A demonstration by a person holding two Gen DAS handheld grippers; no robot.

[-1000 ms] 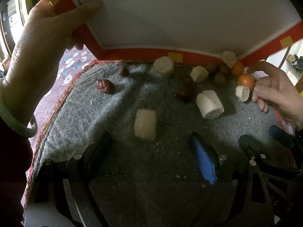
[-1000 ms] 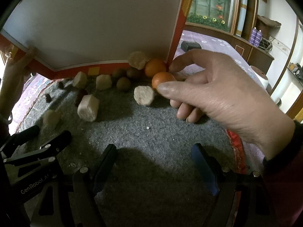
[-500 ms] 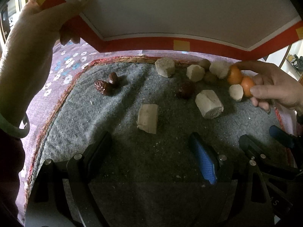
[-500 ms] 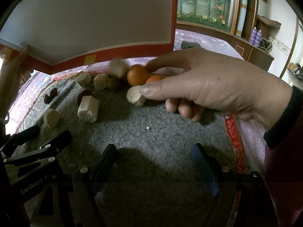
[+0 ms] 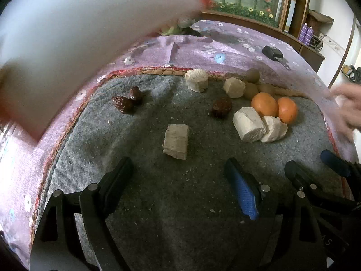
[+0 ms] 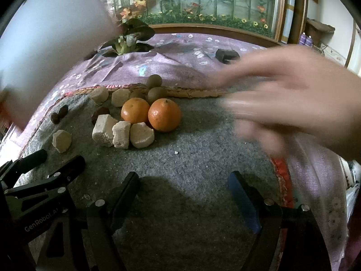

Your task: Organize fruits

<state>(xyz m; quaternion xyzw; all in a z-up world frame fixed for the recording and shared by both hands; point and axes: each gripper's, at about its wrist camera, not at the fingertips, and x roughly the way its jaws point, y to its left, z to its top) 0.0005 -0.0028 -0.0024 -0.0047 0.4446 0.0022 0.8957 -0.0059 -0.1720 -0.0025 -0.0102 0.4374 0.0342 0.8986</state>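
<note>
Two oranges sit touching on a grey felt mat ahead of the right tool, whose jaws stand wide apart and hold nothing — the left tool beside it is likewise spread and empty. Just short of the oranges, toward the right tool, lie three pale chalky chunks in a tight row; another pale block lies straight ahead of the left tool, between its fingers' lines. Dark red dates rest farther off to that tool's left, and small brown-green kiwis crowd the mat's far woven edge, on the purple flowered cloth covering the table. A bare hand, blurred in motion, hangs to the right of the oranges, and a blurred white board fills the upper left. The oranges look firm, smooth and apt to roll, so a grip across the widest part seems best; the pale chunks appear crumbly, to judge by the crumbs strewn about, and would want gentle pressure on their flat faces.
</note>
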